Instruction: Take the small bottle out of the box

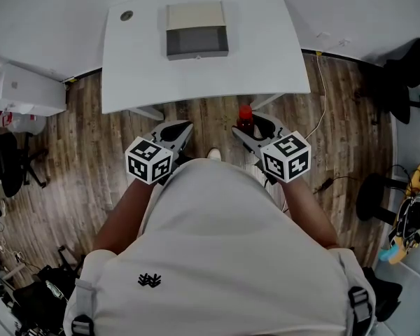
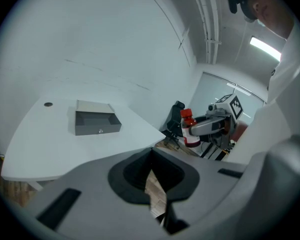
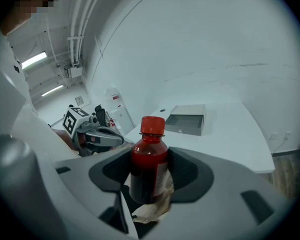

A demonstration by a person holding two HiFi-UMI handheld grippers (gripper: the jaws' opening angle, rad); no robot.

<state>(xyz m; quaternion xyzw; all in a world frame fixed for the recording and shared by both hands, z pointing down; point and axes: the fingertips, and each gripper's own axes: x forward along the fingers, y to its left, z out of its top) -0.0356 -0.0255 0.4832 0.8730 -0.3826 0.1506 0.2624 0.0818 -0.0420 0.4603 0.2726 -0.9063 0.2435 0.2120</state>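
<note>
Off the table's point(image 1: 266, 54) near edge, the right gripper point(image 1: 254, 126) grips the small bottle point(image 3: 149, 156), outside the box point(image 1: 197, 30); the left gripper point(image 2: 151, 176) is closed, empty. Only setting it down could remain.

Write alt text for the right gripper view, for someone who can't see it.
The right tongs grip a small upright bottle of dark red liquid with a red cap. Beyond it, an open grey box sits on a white table. The left tongs show at the left.

One bottle point(image 3: 149, 164), one box point(image 1: 197, 31), one table point(image 1: 266, 54), two tools point(image 1: 176, 128) point(image 1: 255, 126)
</note>
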